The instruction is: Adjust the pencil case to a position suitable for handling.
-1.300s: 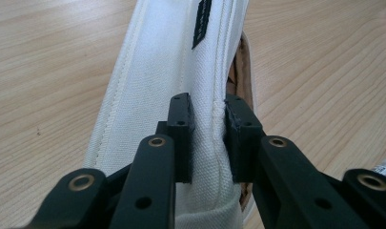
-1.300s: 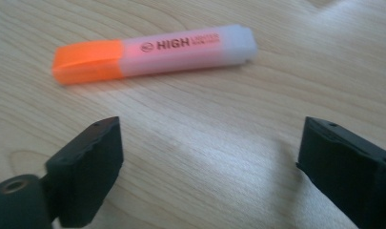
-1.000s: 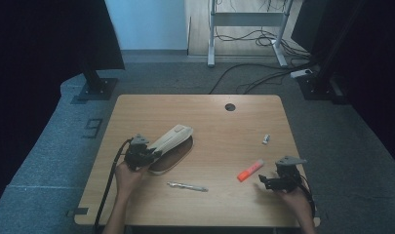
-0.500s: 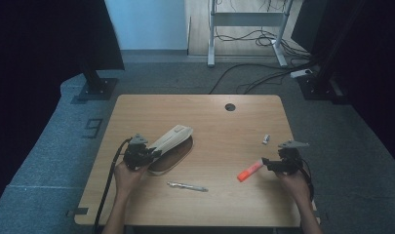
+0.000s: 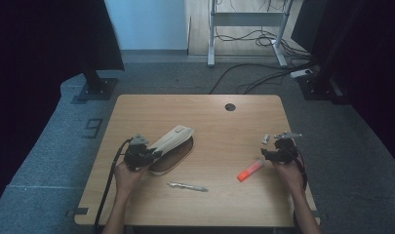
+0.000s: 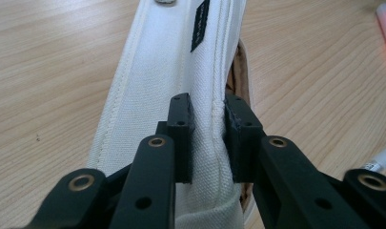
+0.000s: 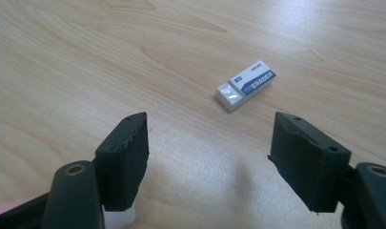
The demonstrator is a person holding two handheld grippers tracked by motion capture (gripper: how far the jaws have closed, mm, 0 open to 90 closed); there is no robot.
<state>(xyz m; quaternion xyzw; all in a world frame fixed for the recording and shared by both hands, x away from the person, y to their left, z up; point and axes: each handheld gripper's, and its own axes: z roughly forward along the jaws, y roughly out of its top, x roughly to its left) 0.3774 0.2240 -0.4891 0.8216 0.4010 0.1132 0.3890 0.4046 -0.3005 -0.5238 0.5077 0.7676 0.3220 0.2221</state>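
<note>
White canvas pencil case (image 6: 169, 86) on the table (image 5: 224, 124) sits pinched by the left gripper (image 6: 207, 138), while the right gripper (image 7: 207, 162) has moved from the orange highlighter (image 5: 249, 170) toward the eraser (image 7: 245, 86), its empty fingers (image 7: 126, 160) narrowing but apart

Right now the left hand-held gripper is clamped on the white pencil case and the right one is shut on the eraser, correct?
Not quite. The right hand-held gripper is open; the eraser lies untouched ahead of it, per the right gripper view. The left hand-held gripper does clamp the pencil case.
</note>
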